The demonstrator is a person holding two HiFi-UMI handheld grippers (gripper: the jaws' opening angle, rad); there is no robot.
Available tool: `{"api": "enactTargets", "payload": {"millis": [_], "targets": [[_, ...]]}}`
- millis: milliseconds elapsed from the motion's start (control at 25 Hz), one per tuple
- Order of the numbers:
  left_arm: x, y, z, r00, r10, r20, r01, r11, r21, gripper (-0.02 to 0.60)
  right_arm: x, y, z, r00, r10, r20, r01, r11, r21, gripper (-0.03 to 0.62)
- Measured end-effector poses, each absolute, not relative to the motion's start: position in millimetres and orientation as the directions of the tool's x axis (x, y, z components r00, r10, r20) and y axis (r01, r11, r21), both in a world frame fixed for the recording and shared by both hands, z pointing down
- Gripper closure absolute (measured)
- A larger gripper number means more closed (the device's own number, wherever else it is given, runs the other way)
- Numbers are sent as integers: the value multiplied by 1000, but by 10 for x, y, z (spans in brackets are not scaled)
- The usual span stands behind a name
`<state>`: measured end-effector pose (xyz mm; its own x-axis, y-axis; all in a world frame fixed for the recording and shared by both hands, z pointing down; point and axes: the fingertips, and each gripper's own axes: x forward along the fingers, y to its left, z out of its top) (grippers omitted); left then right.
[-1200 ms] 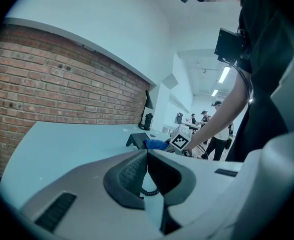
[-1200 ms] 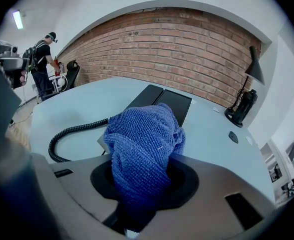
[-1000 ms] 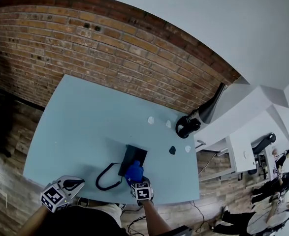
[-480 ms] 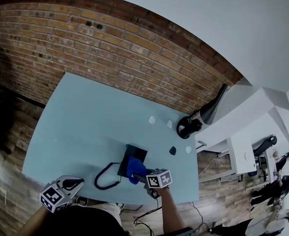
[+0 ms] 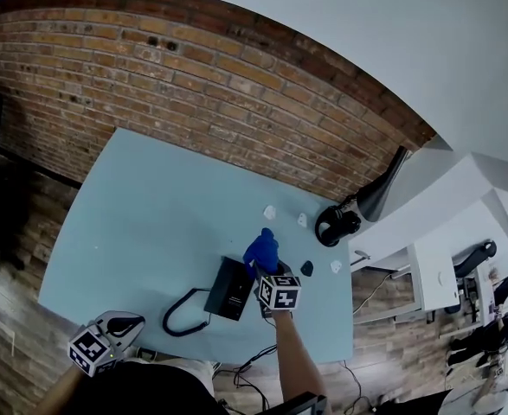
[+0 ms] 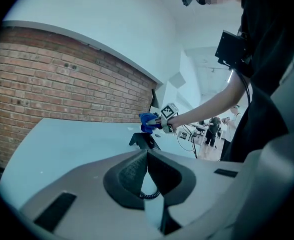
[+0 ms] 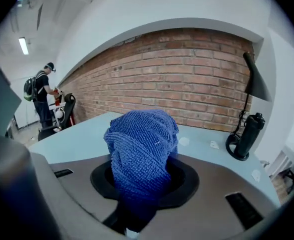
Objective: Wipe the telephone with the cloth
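Observation:
A black telephone [image 5: 230,289] lies near the front edge of the pale blue table [image 5: 150,214], and its coiled cord [image 5: 180,314] loops off to the left. My right gripper [image 5: 269,271] is shut on a bunched blue cloth [image 5: 261,251] and holds it just beyond the telephone's far right corner, apart from it. In the right gripper view the cloth [image 7: 142,144] bulges up out of the right gripper [image 7: 141,184]. My left gripper [image 5: 119,325] hangs at the table's front left edge, shut on nothing. The left gripper view shows the left gripper [image 6: 147,154], the telephone [image 6: 144,140] and the cloth [image 6: 148,121] ahead.
A black desk lamp [image 5: 357,210] stands at the table's far right corner against the brick wall [image 5: 193,76]. Small white scraps [image 5: 269,211] and a dark bit [image 5: 305,267] lie beyond the telephone. A person [image 7: 41,101] stands far off to the left.
My right gripper has lifted the blue cloth off the telephone's near end and carried it to the far right of it. The left gripper has stayed put.

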<state>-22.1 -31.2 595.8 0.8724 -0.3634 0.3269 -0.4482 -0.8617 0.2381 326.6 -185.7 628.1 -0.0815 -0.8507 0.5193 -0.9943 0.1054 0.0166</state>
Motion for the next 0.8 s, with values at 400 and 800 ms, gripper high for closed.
{"api": "enactTargets", "payload": {"millis": [400, 800], "targets": [[-231, -362, 6046, 856, -362, 369, -461, -858, 227, 560, 3357, -1656, 6872, -90, -825, 558, -988, 5, -151, 457], [-224, -409, 6054, 868, -342, 359, -440, -866, 239, 560, 3314, -1670, 6880, -39, -785, 618, -999, 19, -38, 457]]}}
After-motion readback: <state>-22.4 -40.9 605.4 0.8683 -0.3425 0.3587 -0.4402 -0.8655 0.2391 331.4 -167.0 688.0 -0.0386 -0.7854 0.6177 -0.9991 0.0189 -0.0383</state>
